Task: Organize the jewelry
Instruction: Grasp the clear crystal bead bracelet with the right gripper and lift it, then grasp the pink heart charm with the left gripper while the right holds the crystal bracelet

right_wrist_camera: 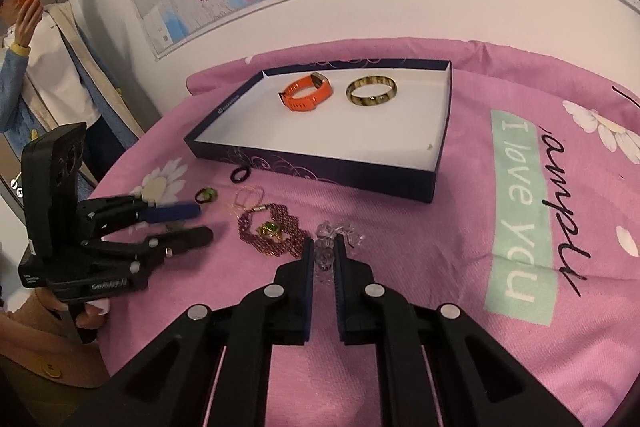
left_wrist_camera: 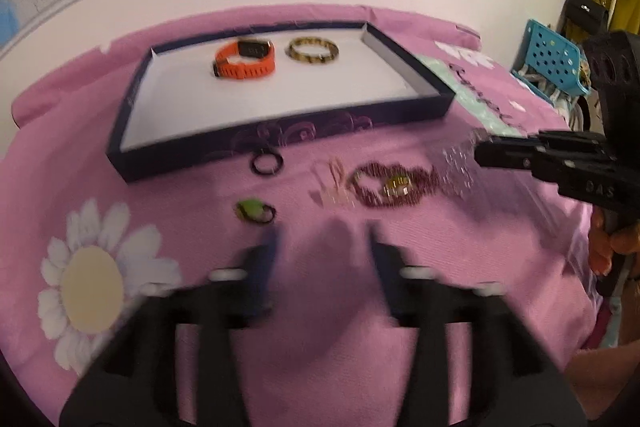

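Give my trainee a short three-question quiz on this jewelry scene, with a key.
1. True or false: the orange watch and the bangle already lie in the box.
2. What is the right claw closed around? A) black ring B) clear bead bracelet C) green ring
3. Fill in: the left claw is ____.

Key:
1. True.
2. B, the clear bead bracelet; the black ring and the green ring lie on the pink cloth.
3. Open, holding nothing.
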A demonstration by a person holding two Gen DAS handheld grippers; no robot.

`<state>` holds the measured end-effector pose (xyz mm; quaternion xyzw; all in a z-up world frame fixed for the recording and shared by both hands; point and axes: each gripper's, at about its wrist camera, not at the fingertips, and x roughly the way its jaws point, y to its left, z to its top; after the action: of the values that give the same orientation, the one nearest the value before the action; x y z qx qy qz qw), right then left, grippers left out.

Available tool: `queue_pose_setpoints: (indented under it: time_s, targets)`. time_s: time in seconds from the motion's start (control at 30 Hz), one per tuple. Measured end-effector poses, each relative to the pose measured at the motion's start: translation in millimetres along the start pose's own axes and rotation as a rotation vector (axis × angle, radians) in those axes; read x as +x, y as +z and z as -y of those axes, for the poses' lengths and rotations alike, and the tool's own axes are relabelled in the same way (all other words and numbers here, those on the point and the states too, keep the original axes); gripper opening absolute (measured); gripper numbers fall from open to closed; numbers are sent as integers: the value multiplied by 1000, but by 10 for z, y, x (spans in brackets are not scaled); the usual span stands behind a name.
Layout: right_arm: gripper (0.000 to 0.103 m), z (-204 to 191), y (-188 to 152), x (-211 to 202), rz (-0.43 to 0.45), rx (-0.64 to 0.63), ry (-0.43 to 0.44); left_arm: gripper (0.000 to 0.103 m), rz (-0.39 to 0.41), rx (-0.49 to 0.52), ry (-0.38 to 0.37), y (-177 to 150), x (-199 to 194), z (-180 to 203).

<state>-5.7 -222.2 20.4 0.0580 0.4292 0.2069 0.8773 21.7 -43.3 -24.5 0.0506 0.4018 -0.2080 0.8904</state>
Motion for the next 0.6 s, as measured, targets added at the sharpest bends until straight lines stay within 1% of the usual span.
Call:
queue_pose_setpoints:
  time_s: [0.03, 0.13, 0.2, 0.43, 0.5, 0.53, 0.57, 0.6]
  targets:
    - [8, 0, 7, -1, 2, 1, 2, 45, 0, 0, -4, 25, 6, -5]
    - [8, 4, 14, 5, 4, 5, 8, 42, 0, 7, 6, 122, 72, -1]
    - [8, 8, 14, 5, 5, 7, 10, 32, -14, 5, 6, 175, 142, -12]
    - [8, 39, 16, 18, 4, 15, 17, 33, -49, 15, -20, 224, 291, 15]
    - [8, 45, 20, 24, 4, 15, 18, 32, -49, 22, -15, 230, 314, 27]
    - [8, 45, 22, 25, 4, 14, 20, 30, -50, 22, -17, 230, 317, 31]
    - [8, 43, 25, 25, 3, 12, 21, 23, -51, 21, -20, 234, 323, 31]
    - [8, 41, 28, 27, 3, 10, 23, 21, -53, 19, -17, 236, 332, 35]
